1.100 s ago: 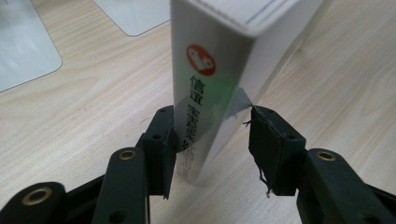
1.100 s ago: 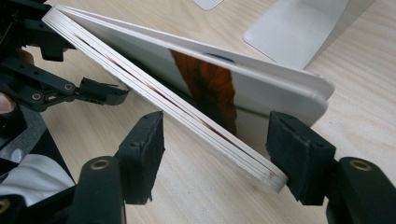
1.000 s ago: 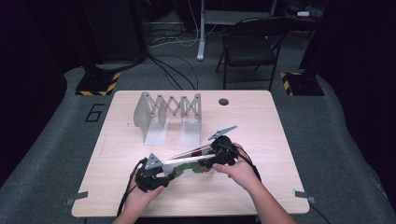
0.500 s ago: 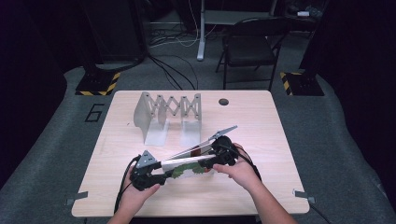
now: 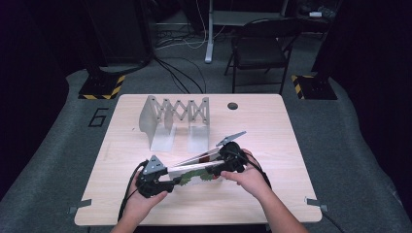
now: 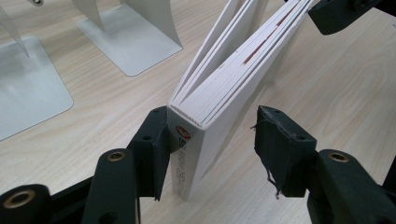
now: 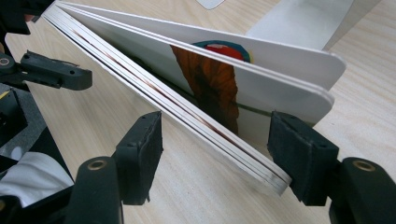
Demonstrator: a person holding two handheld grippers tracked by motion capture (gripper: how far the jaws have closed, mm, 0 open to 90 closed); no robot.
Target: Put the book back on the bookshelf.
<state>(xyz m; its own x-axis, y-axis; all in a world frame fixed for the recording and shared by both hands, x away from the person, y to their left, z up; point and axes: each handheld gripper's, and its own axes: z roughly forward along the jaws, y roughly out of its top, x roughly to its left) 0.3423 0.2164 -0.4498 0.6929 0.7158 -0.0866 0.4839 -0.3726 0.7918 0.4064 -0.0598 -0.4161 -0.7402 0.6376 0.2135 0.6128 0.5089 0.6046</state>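
A white board book (image 5: 194, 167) lies near the table's front edge, its thick pages fanned apart. My left gripper (image 5: 175, 180) sits at the spine end. In the left gripper view the book (image 6: 224, 88) stands between the jaws of this gripper (image 6: 210, 149). One pad touches the spine and the other stands clear; the jaws have just been opening. My right gripper (image 5: 217, 169) straddles the page end. There the book (image 7: 201, 79) shows a red and orange picture. The jaws of this gripper (image 7: 217, 149) have just been opening, with a gap on one side.
An expandable metal bookend rack (image 5: 175, 116) stands at the back left of the wooden table (image 5: 272, 131), and its flat feet (image 6: 128, 32) lie close beyond the book. A dark round hole (image 5: 232, 106) sits near the far edge. A chair (image 5: 257, 43) stands behind the table.
My left gripper has shifted slightly to the left at the spine end. The book and my right hand have kept their place.
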